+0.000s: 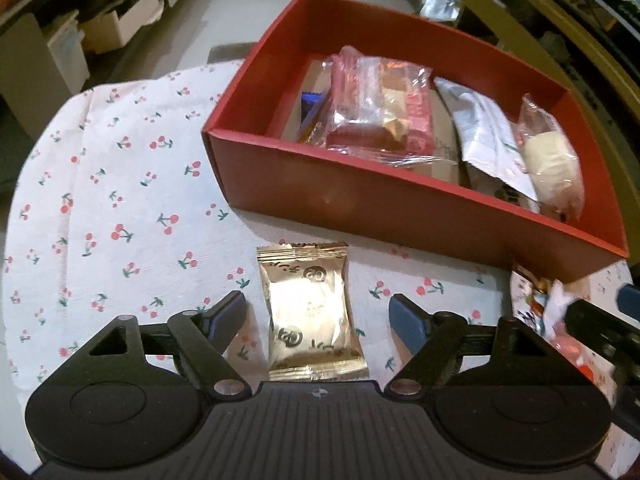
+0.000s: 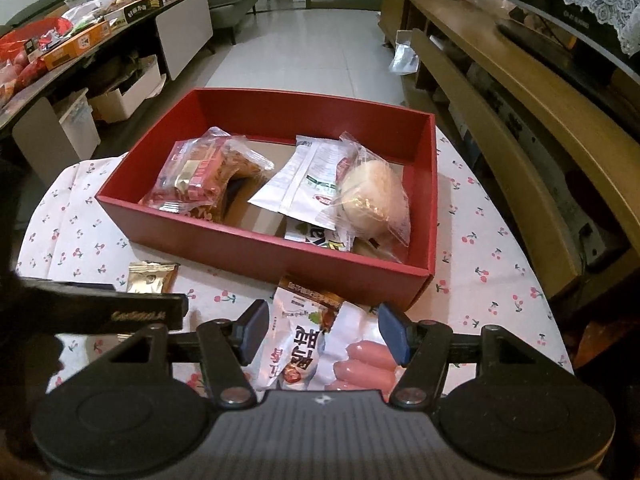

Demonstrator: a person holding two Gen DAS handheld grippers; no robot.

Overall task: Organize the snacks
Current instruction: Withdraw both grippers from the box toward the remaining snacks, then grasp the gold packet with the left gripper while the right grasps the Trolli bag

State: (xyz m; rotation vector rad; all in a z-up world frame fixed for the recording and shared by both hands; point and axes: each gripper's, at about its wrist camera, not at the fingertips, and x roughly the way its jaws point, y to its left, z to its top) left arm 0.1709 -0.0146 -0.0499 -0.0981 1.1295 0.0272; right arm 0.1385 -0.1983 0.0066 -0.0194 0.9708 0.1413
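Several snacks were already put in the red box (image 2: pixel 256 248) at the desk's (image 1: pixel 120 184) far edge. Near its front edge, the gold packet (image 1: pixel 310 312) was framed by the spread left hand-held gripper (image 1: pixel 318 316), untouched. The sausage pack (image 2: pixel 320 348) was pinched by the right hand-held gripper (image 2: pixel 322 334).

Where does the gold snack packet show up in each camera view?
Left wrist view: gold packet lies low in the centre on the cherry-print cloth, between the left gripper's open jaws.
Right wrist view: gold packet sits at lower left, partly hidden behind the other gripper's finger.
Shared landmark: the red box, just beyond the packet in both.
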